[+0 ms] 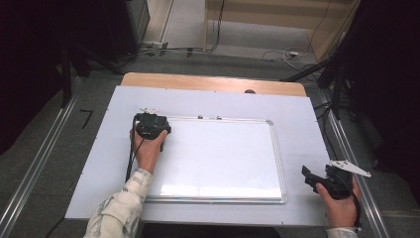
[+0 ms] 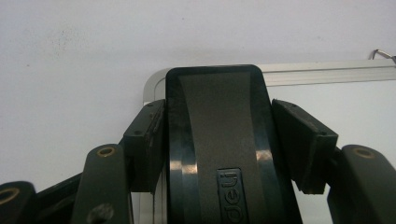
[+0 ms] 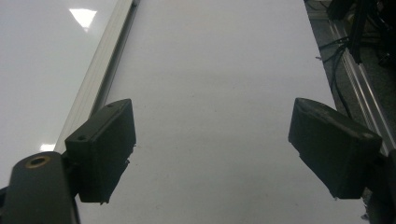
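My left hand-held gripper [image 2: 219,140] is clamped on the black eraser [image 2: 217,140] at the whiteboard's [image 1: 223,158] far-left corner. My right hand-held gripper [image 3: 212,149] hangs open over the white counter [image 3: 219,70], just beside the whiteboard's frame.

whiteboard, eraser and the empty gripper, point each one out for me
whiteboard [image 1: 223,156], high view, bare white middle
eraser [image 2: 219,135], left gripper view, grey top face
right gripper [image 3: 212,144], right gripper view, gap between its jaws

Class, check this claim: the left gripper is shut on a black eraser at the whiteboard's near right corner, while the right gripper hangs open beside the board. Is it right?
One detail is wrong: the corner. The high view shows the left gripper shut on the black rectangular eraser at the far left corner of the silver-framed whiteboard. The right gripper does hang open beside the board.
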The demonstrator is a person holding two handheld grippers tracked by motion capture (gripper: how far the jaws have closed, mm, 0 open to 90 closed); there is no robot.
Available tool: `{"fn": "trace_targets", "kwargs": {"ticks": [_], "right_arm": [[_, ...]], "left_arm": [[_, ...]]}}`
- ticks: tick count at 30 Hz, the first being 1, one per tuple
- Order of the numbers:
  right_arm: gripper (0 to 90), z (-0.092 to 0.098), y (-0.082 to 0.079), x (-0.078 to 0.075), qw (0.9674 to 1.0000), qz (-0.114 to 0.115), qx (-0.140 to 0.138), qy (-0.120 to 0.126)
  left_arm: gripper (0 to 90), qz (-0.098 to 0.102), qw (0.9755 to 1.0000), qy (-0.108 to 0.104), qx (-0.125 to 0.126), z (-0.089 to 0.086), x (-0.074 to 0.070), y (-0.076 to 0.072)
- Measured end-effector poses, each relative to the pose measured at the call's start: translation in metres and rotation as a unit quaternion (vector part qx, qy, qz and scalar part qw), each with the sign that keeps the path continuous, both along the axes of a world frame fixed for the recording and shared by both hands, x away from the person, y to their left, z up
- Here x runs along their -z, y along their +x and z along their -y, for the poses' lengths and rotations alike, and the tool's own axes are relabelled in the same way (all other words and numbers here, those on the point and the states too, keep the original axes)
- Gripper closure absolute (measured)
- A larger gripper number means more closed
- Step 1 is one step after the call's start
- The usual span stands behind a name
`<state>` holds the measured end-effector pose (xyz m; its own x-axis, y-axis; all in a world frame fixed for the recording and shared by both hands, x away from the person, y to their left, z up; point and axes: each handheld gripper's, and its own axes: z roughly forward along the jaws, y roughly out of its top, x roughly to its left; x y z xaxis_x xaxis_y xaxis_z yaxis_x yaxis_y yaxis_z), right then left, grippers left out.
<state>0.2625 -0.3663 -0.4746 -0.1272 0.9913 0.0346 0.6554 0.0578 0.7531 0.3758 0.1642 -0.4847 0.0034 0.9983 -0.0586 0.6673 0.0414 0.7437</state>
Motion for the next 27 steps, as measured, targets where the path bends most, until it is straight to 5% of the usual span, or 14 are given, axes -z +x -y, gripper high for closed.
{"fn": "trace_targets", "kwargs": {"ticks": [9,27], "right_arm": [[13.4,-0.001,0.0,0.0,1.0,0.001,-0.001,-0.001],[13.4,0.0,-0.001,-0.001,1.0,0.002,-0.001,0.0]], "left_arm": [[31.2,0.017,0.9996,-0.02,0.012,-0.003,-0.015,-0.012],[29.1,0.036,0.999,-0.018,0.02,-0.023,-0.028,-0.05]]}}
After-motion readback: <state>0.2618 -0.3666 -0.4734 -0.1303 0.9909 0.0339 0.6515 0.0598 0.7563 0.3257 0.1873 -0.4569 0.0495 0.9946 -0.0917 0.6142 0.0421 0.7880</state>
